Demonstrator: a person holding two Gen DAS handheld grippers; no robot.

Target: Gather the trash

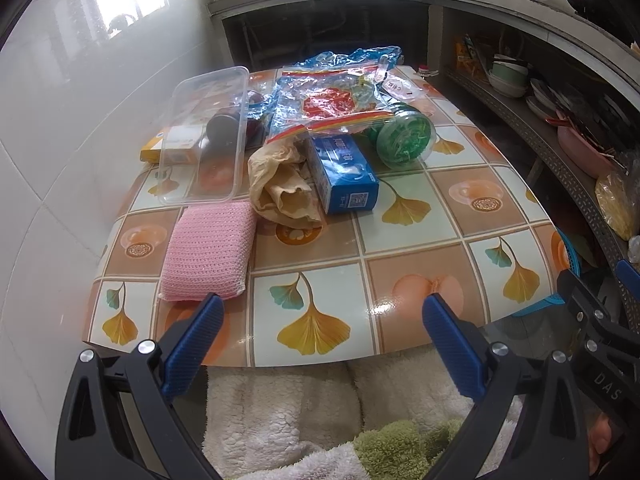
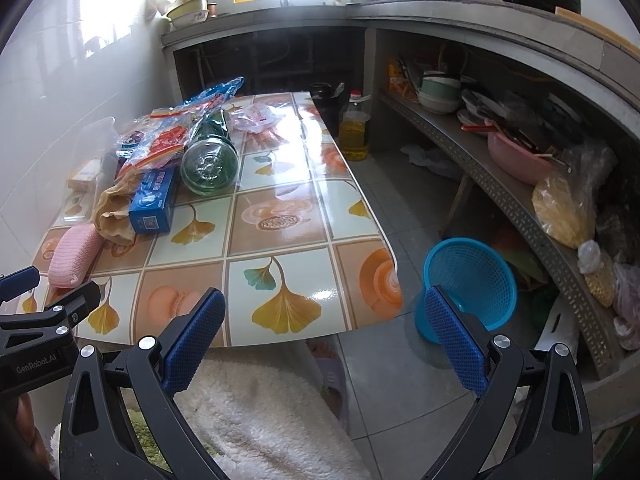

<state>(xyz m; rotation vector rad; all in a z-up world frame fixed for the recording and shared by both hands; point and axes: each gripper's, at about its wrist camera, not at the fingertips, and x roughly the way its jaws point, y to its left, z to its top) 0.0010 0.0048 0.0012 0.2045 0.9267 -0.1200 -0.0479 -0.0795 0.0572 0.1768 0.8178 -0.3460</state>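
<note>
- My left gripper (image 1: 322, 312) hangs over the near edge of the table (image 1: 416, 248), its blue fingers (image 1: 196, 344) spread wide and gripping nothing.
- My right gripper (image 2: 322, 308) is likewise parted and empty, one finger over the table's near corner, the other over the grey floor tiles (image 2: 400, 380).
- The trash sits in a cluster on the far left part of the table: a crumpled brown paper bag (image 1: 280, 188) lies touching a blue carton (image 1: 344, 176).
- Behind them a clear zip bag with red print (image 1: 324, 104) drapes over the pile, with crinkled blue plastic film (image 1: 356, 56) at the back.
- A green-tinted plastic bottle (image 1: 404, 136) lies on its side just right of the carton, its base toward my cameras.
- A clear plastic container (image 1: 208, 132) tilts against a yellow-and-white box (image 1: 172, 148) and a dark jar (image 1: 224, 128) at the left.
- A pink knitted sponge (image 1: 212, 256) lies nearest my left gripper, just in front of the container.
- A blue mesh basket (image 2: 472, 280) stands tilted on the floor beside the table's right corner, near my right gripper.
- A bottle of yellow oil (image 2: 354, 128) stands on the floor beyond the table.
- Fleecy white fabric (image 2: 260, 412) fills the foreground below both grippers.
</note>
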